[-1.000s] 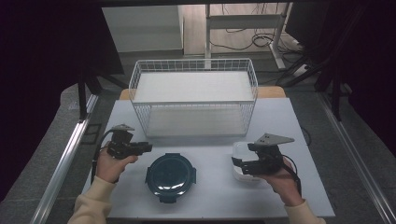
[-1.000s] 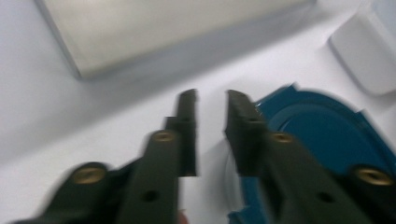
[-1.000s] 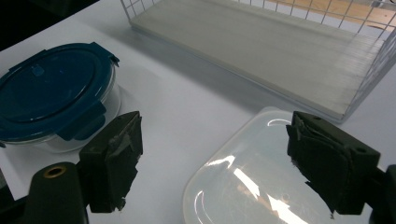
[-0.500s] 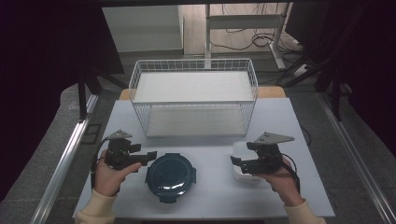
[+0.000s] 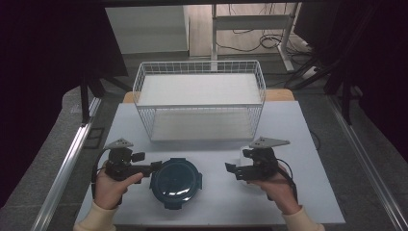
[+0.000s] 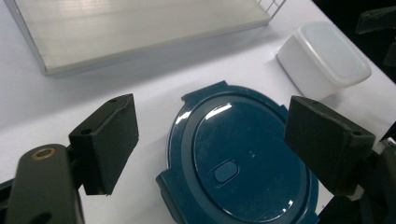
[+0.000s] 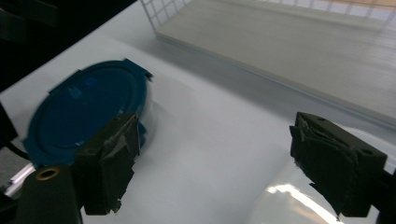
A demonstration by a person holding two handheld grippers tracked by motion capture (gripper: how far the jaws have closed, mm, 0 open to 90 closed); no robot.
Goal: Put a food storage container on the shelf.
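Sitting flat on counter (image 5: 288,202), front-centre: round blue lidded container (image 5: 176,182) | left tongs (image 5: 156,167) released, just been opening, at its rim, nothing gripped | right tongs (image 5: 231,169) released, nearing white tub (image 6: 323,58) | risk: tongs nudging container, sliding it off-grip

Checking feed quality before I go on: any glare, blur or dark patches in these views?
High view: dim, surroundings near black. Left gripper view: sharp, glare streaks on the blue lid. Right gripper view: soft, lid edge smeared, bright glare on the white container below the jaws.
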